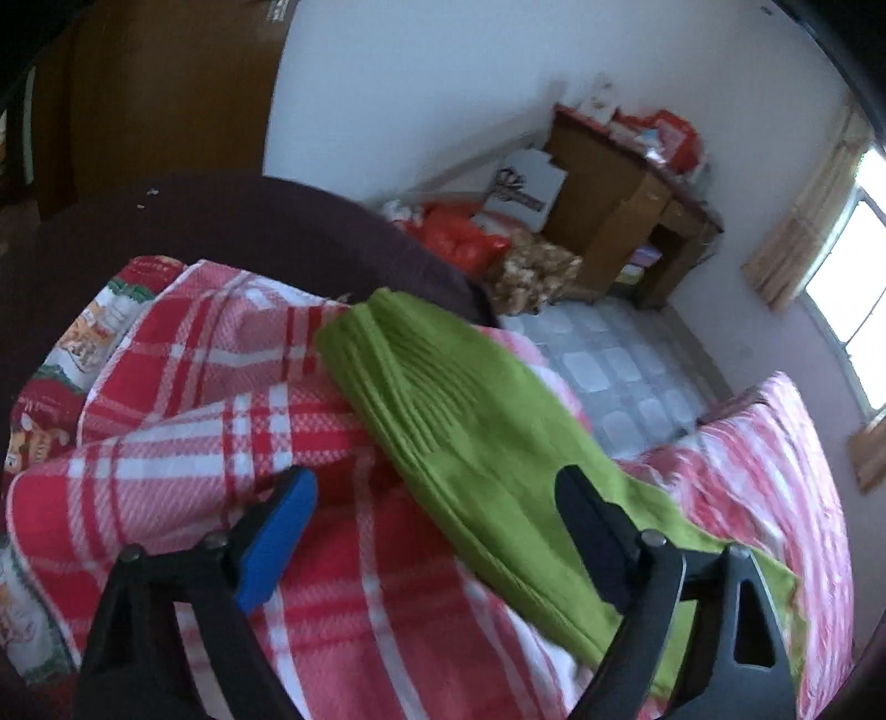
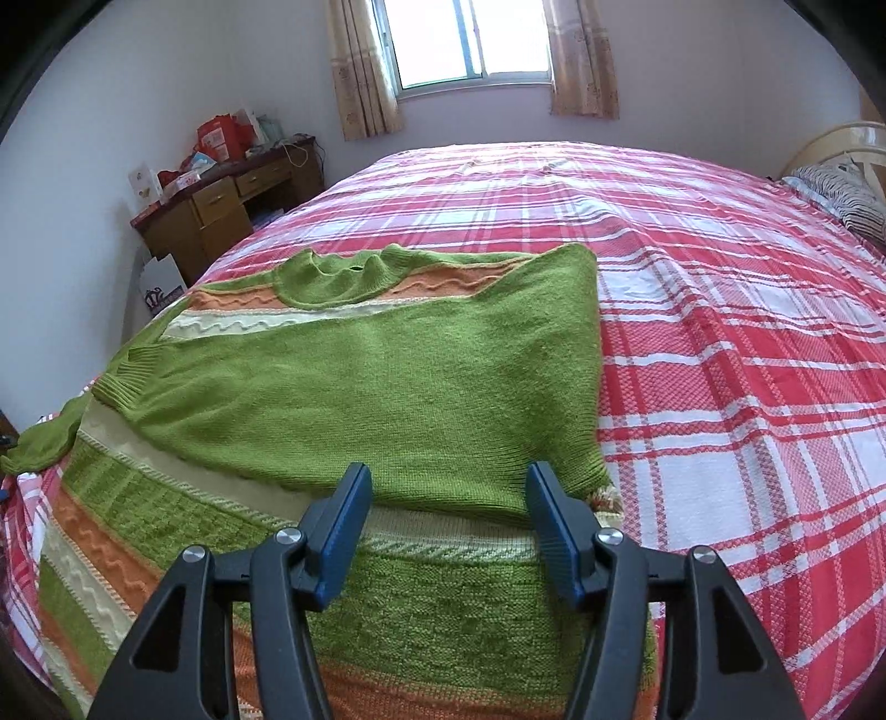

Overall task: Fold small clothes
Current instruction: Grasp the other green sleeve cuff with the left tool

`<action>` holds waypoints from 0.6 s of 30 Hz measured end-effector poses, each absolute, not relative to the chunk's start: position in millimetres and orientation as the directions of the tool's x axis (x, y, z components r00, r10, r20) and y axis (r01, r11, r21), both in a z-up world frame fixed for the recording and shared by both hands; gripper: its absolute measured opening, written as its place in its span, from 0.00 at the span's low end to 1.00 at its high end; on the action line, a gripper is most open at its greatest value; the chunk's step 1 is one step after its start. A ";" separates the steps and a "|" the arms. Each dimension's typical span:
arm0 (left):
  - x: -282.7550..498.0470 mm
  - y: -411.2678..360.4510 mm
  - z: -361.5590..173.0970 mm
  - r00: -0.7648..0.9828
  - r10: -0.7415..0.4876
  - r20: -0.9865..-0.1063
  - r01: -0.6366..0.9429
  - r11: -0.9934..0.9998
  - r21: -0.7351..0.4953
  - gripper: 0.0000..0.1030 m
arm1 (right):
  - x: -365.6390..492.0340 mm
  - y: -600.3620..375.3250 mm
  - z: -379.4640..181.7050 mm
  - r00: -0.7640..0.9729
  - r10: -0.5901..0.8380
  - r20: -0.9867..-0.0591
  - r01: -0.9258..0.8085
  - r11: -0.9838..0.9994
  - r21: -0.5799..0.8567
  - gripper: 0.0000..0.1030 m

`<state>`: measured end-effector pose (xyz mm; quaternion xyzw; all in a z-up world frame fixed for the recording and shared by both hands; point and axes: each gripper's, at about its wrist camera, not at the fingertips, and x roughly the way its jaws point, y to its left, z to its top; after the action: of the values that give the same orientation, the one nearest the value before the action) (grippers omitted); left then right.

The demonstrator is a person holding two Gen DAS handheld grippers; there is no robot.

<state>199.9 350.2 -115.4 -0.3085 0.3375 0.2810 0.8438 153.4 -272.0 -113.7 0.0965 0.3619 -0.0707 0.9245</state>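
Observation:
A green knit sweater with orange and cream stripes lies on the red plaid bedspread, its right side folded over the body and the collar at the far end. My right gripper is open and empty just above the sweater's near part. In the left wrist view a green sleeve lies stretched across the rumpled plaid cover. My left gripper is open and empty above the sleeve, its right finger over the cloth.
A wooden desk with boxes stands by the left wall; it also shows in the left wrist view. Bags and a box sit on the tiled floor. A window with curtains is behind the bed. A striped pillow lies far right.

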 end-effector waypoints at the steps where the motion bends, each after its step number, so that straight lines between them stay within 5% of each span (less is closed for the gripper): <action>1: 203.3 354.9 -119.4 0.608 0.268 -0.747 -0.687 0.650 -0.326 0.80 | 153.5 -272.2 -113.9 0.727 -0.062 -0.683 0.201 0.972 0.125 0.57; 6: 214.0 361.1 -128.1 0.601 0.273 -0.752 -0.698 0.637 -0.326 0.71 | 153.5 -272.4 -114.1 0.726 -0.067 -0.685 0.202 0.972 0.120 0.58; 9: 219.9 352.9 -128.5 0.592 0.276 -0.757 -0.698 0.645 -0.310 0.56 | 153.6 -272.2 -114.2 0.725 -0.071 -0.685 0.203 0.972 0.114 0.58; 11: 225.3 344.1 -127.1 0.615 0.244 -0.750 -0.678 0.648 -0.346 0.30 | 153.6 -271.5 -114.2 0.724 -0.074 -0.686 0.204 0.973 0.111 0.58; 16: 226.3 337.0 -119.8 0.640 0.256 -0.725 -0.659 0.667 -0.346 0.07 | 153.0 -271.2 -113.7 0.724 -0.073 -0.686 0.203 0.973 0.112 0.58; 18: 229.7 325.4 -110.2 0.641 0.303 -0.706 -0.652 0.699 -0.292 0.07 | 153.0 -271.1 -113.7 0.724 -0.073 -0.686 0.204 0.973 0.111 0.58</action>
<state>229.7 325.4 -110.2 -0.2720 0.3215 0.2764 0.8639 153.0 -271.1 -113.7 0.0894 0.3637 -0.0749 0.9242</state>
